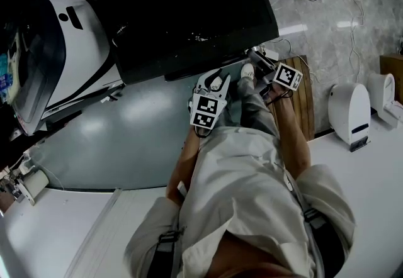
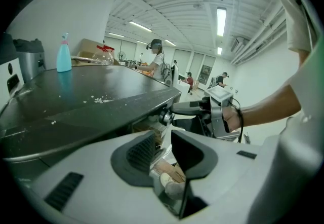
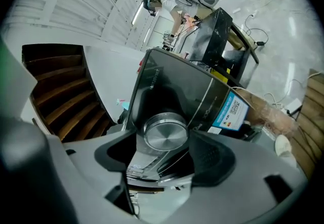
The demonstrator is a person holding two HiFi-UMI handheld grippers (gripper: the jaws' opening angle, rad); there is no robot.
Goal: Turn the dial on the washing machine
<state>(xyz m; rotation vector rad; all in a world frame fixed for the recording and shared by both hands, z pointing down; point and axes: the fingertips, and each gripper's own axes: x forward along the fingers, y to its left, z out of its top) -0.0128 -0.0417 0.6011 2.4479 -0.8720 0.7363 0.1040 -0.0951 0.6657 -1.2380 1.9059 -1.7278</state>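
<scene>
The washing machine (image 1: 189, 12) has a black top and a dark front panel (image 3: 167, 91). Its round silver dial (image 3: 165, 134) fills the middle of the right gripper view and sits between the jaws of my right gripper (image 3: 164, 154). The jaws stand wide and the pads are not pressing on it. The left gripper view shows the dial (image 2: 164, 115) under the machine's top edge, with the right gripper's fingers (image 2: 190, 109) reaching to it. My left gripper (image 2: 164, 154) hangs back below and beside it, open and empty. The head view shows both grippers, left (image 1: 217, 78) and right (image 1: 257, 56), at the machine's front.
A blue spray bottle (image 2: 64, 54) stands on the machine's top. A blue label (image 3: 234, 110) is stuck beside the dial. A white appliance (image 1: 69, 50) stands at the left, a small white device (image 1: 349, 113) at the right, and a wooden pallet (image 1: 302, 107) lies underfoot. People work in the background (image 2: 154, 61).
</scene>
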